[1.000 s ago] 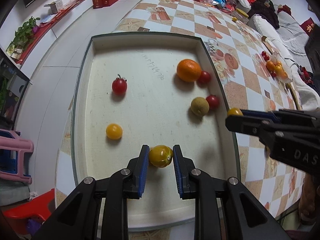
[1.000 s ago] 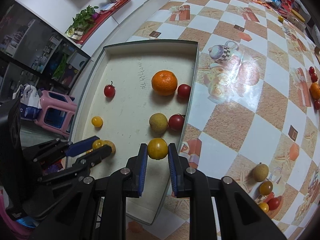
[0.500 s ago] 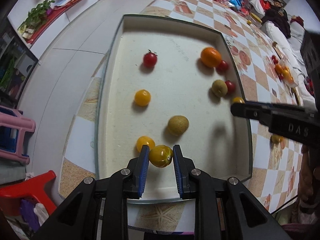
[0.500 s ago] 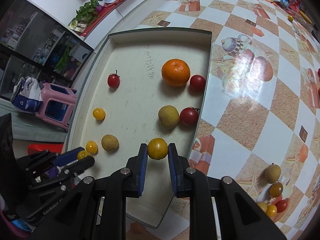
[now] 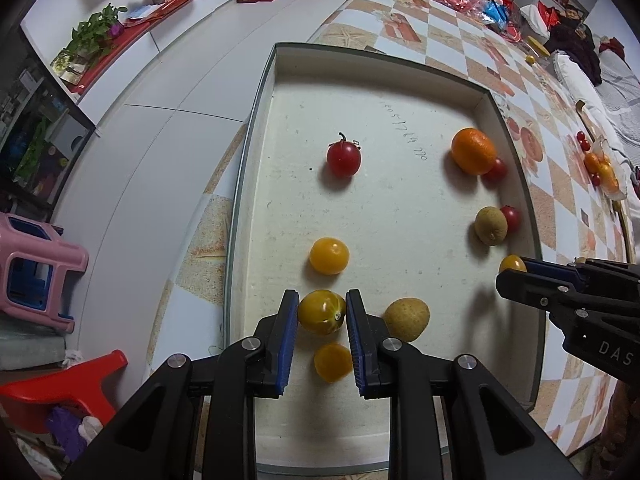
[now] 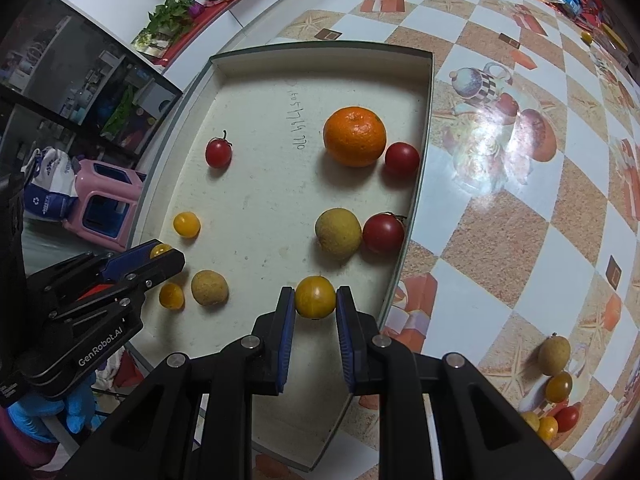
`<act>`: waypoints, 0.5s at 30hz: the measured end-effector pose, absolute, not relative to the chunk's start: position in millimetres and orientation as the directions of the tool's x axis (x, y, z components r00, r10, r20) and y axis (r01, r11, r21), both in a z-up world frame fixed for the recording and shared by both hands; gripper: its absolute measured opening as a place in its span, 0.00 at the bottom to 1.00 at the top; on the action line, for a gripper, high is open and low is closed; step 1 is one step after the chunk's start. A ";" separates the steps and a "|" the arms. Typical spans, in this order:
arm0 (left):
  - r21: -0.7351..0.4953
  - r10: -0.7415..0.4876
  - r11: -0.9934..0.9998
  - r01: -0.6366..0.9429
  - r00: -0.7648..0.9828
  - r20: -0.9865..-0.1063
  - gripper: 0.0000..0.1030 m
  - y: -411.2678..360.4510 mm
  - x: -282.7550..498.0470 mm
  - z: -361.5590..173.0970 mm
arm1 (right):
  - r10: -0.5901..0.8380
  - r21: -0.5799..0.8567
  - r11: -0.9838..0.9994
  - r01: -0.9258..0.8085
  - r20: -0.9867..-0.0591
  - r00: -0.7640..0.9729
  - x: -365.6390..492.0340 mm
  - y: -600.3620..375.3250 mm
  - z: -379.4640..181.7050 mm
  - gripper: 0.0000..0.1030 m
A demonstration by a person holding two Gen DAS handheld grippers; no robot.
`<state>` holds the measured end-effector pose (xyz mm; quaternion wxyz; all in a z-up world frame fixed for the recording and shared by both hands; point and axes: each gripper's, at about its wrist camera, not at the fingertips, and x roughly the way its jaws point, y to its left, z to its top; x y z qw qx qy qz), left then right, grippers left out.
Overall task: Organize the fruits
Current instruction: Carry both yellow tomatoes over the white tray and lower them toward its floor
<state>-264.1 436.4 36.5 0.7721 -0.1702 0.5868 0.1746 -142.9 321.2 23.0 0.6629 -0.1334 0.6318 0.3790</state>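
My left gripper is clamping a yellow-green tomato over the tray. A small yellow tomato is lying just under its fingers, and a brown fruit just to its right. My right gripper is clamping a yellow tomato near the tray's right wall; ahead of it a brownish fruit is touching a red tomato.

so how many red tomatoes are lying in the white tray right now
3. One stemmed red tomato sits alone toward the white tray's left side, one touches the big orange, one touches a tan round fruit. The grippers could hide more.
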 end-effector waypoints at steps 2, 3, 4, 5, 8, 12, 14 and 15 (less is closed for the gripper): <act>-0.049 0.074 0.884 -0.464 0.243 -0.967 0.25 435.5 -263.6 34.0 | 0.329 0.297 0.678 -0.673 -0.941 -0.084 -143.8 324.3 20.4 0.22; -0.045 0.076 0.885 -0.463 0.239 -0.968 0.25 435.1 -264.1 32.9 | 0.325 0.292 0.677 -0.675 -0.942 -0.082 -144.1 326.3 19.3 0.22; -0.040 0.078 0.886 -0.462 0.234 -0.969 0.25 434.8 -263.9 31.4 | 0.320 0.285 0.676 -0.679 -0.944 -0.078 -144.5 328.2 18.5 0.22; -0.038 0.079 0.887 -0.460 0.231 -0.970 0.25 434.5 -263.8 30.5 | 0.315 0.279 0.675 -0.683 -0.946 -0.075 -145.0 329.6 18.2 0.22; -0.024 0.087 0.889 -0.457 0.219 -0.972 0.25 433.0 -262.2 28.2 | 0.300 0.258 0.666 -0.700 -0.952 -0.065 -147.7 338.2 15.7 0.22; -0.021 0.087 0.892 -0.452 0.215 -0.973 0.25 432.1 -260.8 26.9 | 0.258 0.197 0.636 -0.746 -0.965 -0.034 -155.3 348.8 9.8 0.22; -0.019 0.086 0.893 -0.450 0.211 -0.974 0.25 432.1 -260.8 25.5 | 0.250 0.167 0.619 -0.767 -0.968 -0.009 -159.3 352.9 9.9 0.22; -0.015 0.089 0.895 -0.447 0.209 -0.974 0.25 431.1 -260.1 25.2 | 0.244 0.154 0.611 -0.777 -0.970 0.000 -161.1 355.3 10.5 0.23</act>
